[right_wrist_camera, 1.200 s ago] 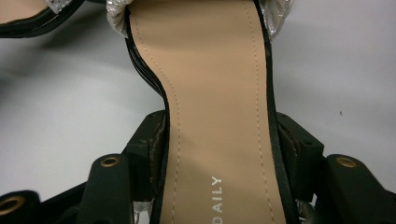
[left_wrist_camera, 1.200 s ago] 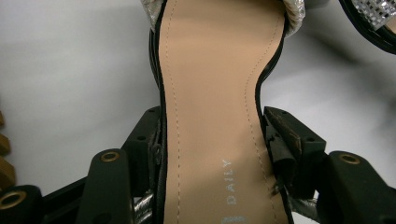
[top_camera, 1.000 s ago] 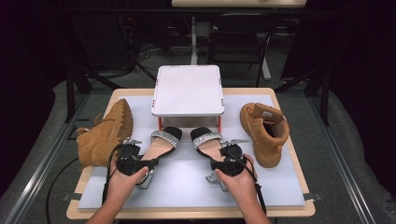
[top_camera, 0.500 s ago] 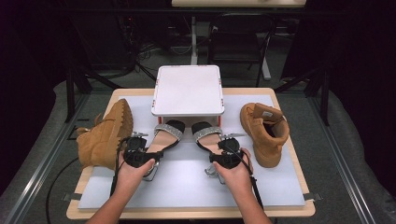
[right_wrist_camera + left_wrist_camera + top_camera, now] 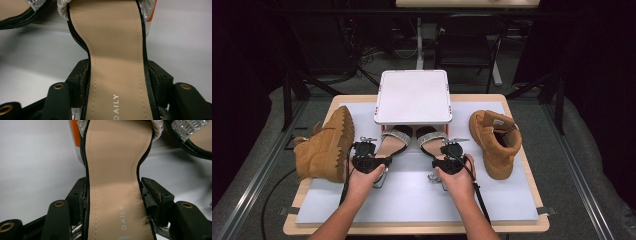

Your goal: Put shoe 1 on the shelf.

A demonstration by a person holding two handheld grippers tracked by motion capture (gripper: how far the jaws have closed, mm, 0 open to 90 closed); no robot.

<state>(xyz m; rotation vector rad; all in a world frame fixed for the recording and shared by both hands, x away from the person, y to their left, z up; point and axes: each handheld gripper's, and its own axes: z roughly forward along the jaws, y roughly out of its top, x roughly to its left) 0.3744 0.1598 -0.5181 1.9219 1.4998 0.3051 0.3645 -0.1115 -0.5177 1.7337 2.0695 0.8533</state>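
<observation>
L gripper (image 5: pixel 368 159) fingers clamped on heel end of left sandal (image 5: pixel 393 141); R gripper (image 5: pixel 451 156) fingers clamped on right sandal (image 5: pixel 430 141). Both sandals mid-worktop (image 5: pixel 412 200), toes under white stand (image 5: pixel 413 97) nr back edge. Tan boots (image 5: pixel 324 145) at L/R edges.

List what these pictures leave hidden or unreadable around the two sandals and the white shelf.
- Toes of both sandals: high view, under the white shelf.
- Heels: high view, covered by the hands and each tool, left and right.
- Insole print: both gripper views, cut off at the bottom edge; just "DAILY" reads.
- Left boot: its opening faces away.
</observation>
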